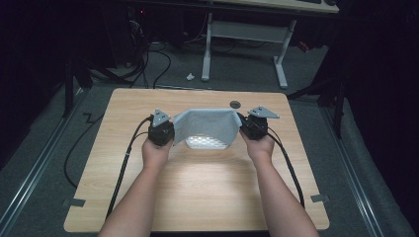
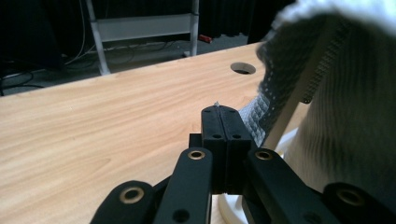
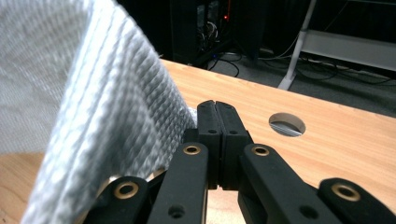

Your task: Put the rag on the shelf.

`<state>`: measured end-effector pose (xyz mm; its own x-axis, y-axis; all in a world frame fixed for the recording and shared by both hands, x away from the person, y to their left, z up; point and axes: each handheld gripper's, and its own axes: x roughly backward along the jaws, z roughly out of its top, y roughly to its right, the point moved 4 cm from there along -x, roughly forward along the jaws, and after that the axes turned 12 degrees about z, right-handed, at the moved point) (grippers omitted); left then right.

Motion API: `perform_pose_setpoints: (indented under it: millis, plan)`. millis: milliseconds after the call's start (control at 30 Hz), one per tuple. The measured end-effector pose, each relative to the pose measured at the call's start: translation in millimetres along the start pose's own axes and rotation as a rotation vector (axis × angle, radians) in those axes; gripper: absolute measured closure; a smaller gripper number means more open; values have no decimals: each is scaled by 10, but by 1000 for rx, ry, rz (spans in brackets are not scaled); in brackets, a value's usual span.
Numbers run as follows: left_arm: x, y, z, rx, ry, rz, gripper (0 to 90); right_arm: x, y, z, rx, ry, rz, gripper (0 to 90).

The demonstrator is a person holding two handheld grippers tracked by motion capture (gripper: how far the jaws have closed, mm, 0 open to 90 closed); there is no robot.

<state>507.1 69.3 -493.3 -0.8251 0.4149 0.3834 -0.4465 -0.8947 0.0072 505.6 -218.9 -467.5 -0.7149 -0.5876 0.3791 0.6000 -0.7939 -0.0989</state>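
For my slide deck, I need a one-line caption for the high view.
Two hand-held grippers, left and right, shut on opposite ends of a grey cloth stretched above a wooden table.

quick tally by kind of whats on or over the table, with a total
grey cloth: 1
left gripper and right gripper, jaws shut, one at each side of the cloth: 2
person's hands, left hand and right hand: 2
round hole in the wooden table: 1
total: 6
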Motion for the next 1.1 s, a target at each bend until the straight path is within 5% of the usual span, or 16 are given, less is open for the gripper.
perform_pose_setpoints:
  millis: [833,1100]
  plan:
    - [4,49,-185,-20,-33,-2,894,-32,56,-188,-21,-46,-29,900]
    - [105,-74,-115,0,6,90,718,46,94,-134,-34,-18,-47,800]
